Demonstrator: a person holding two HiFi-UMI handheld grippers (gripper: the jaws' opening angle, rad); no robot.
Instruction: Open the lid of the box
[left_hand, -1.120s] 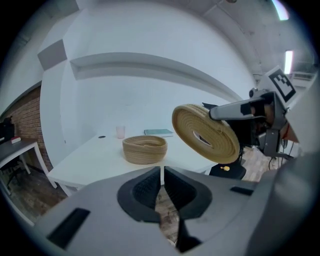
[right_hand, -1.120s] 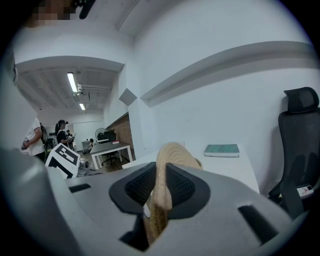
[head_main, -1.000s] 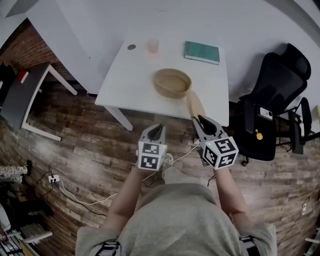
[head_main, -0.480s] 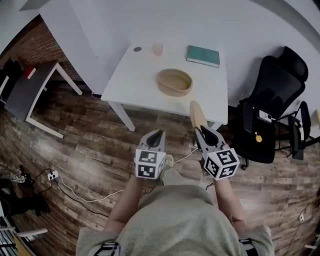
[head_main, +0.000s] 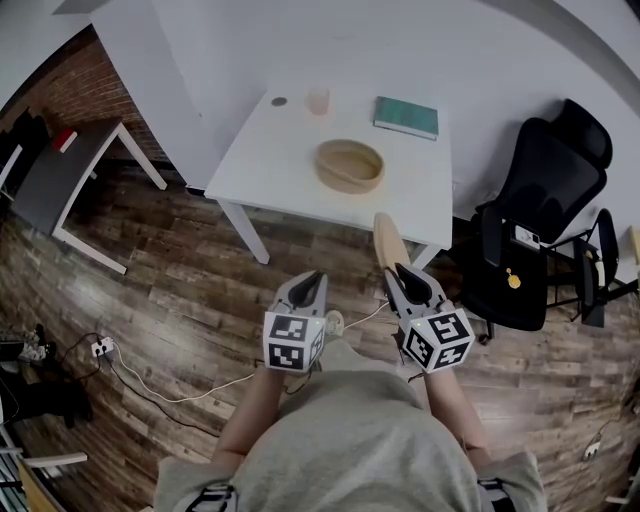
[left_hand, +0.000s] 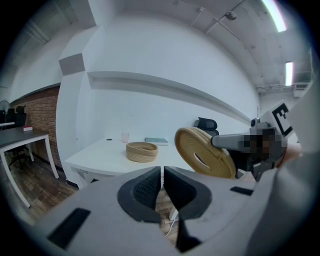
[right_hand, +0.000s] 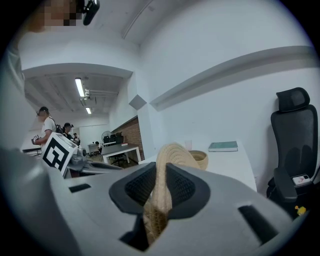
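The round woven box (head_main: 350, 165) stands uncovered on the white table (head_main: 280, 150). Its flat woven lid (head_main: 389, 238) hangs on edge off the table's near right corner, with my right gripper (head_main: 400, 272) shut on its rim. In the right gripper view the lid (right_hand: 167, 160) is pinched between the pads, and the box (right_hand: 200, 159) shows behind it. My left gripper (head_main: 315, 277) is shut and empty, held over the wooden floor left of the lid. The left gripper view shows its jaws (left_hand: 162, 172) together, the box (left_hand: 141, 151) far ahead and the lid (left_hand: 202, 152) at the right.
On the table's far side lie a teal book (head_main: 406, 116), a pink cup (head_main: 318, 100) and a small dark disc (head_main: 279, 100). A black office chair (head_main: 540, 200) stands at the right, a grey desk (head_main: 50, 180) at the left. Cables (head_main: 150, 385) run across the floor.
Both grippers and the view have drawn back from the table. The lid has stayed in the right gripper's hold, farther from the box now.
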